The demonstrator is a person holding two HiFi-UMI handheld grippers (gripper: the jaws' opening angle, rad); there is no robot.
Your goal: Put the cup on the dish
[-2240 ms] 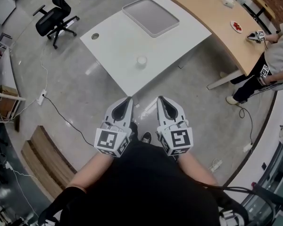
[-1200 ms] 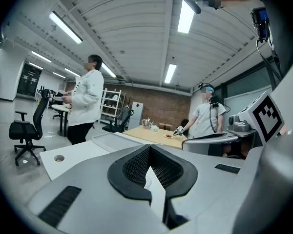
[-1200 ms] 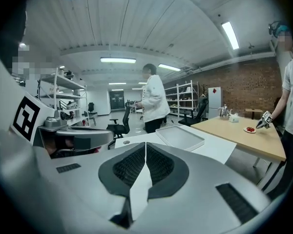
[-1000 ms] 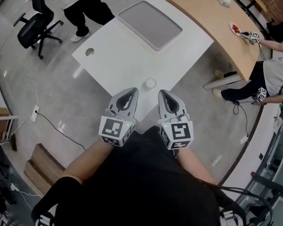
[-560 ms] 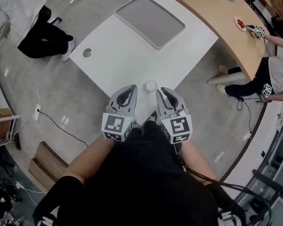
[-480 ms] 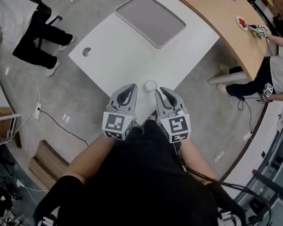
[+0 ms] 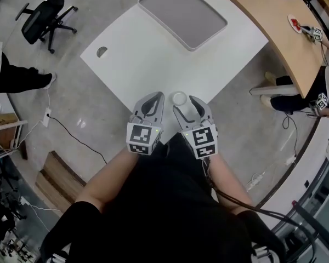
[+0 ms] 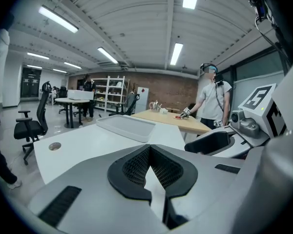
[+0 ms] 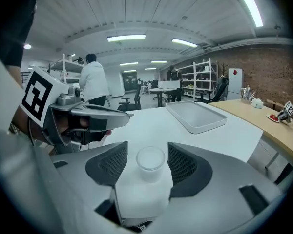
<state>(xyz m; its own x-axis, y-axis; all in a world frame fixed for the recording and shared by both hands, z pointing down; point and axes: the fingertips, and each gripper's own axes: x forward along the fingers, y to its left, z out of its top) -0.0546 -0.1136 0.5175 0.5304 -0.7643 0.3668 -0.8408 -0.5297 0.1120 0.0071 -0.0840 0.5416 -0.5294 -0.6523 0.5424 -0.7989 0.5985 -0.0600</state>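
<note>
A small white cup [image 7: 179, 98] stands near the near corner of the white table [image 7: 153, 53]. The dish, a grey tray [image 7: 183, 15] with a raised rim, lies at the table's far end. My right gripper [image 7: 188, 105] is open and its jaws have just been opening. In the right gripper view the cup [image 9: 151, 161] sits between the right gripper's [image 9: 147, 151] pads without touching them, and the tray [image 9: 197, 115] lies beyond. My left gripper [image 7: 155, 97] hovers just left of the cup. Its jaw tips meet in the left gripper view [image 8: 149, 148], with nothing held.
A round cable hole [image 7: 101, 52] marks the table's left side. A curved wooden table [image 7: 263, 21] with a red plate [image 7: 294, 23] runs along the right, where another person [image 7: 324, 95] works. An office chair [image 7: 41, 12] and a person's leg [image 7: 19, 80] are at the left.
Both grippers have come down and forward to the table's near corner. The right jaws went from shut to open on either side of the cup. The bystander at the left has walked away.
</note>
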